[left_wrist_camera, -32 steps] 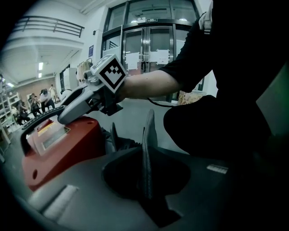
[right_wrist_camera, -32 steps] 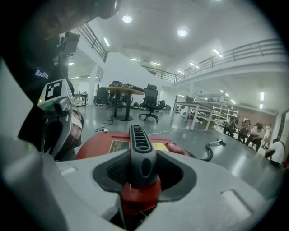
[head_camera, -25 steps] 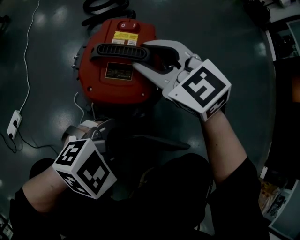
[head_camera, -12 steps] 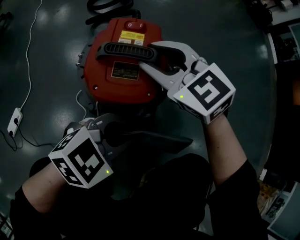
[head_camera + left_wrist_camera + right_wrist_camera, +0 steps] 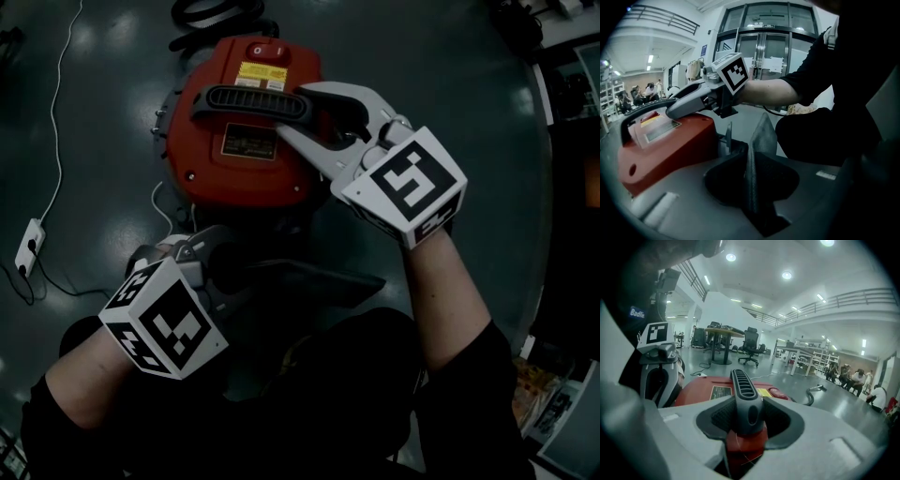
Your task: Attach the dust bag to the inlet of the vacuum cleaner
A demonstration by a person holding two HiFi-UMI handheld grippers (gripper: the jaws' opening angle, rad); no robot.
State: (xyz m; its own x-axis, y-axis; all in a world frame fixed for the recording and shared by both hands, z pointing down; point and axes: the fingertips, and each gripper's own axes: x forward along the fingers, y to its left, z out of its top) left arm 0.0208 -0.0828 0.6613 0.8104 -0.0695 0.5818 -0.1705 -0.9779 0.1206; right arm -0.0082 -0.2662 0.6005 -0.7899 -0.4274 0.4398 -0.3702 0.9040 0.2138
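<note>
The red vacuum cleaner stands on the floor in front of me, its black handle lying across the top. My right gripper is shut on the handle's right end; the handle fills the space between the pads. Below the cleaner, my left gripper holds the dark grey dust bag. A thin edge of that bag stands upright between the pads. The left jaws have just been opening a little, with the bag still between them. The inlet is hidden.
A white cable runs down the left side to a power strip. A black hose lies beyond the cleaner. My dark lap fills the bottom. Far off are tables, an office chair and seated people.
The left gripper has rolled slightly, turning its marker cube, and shifted a little left beside the cleaner. The right gripper stays on the handle.
</note>
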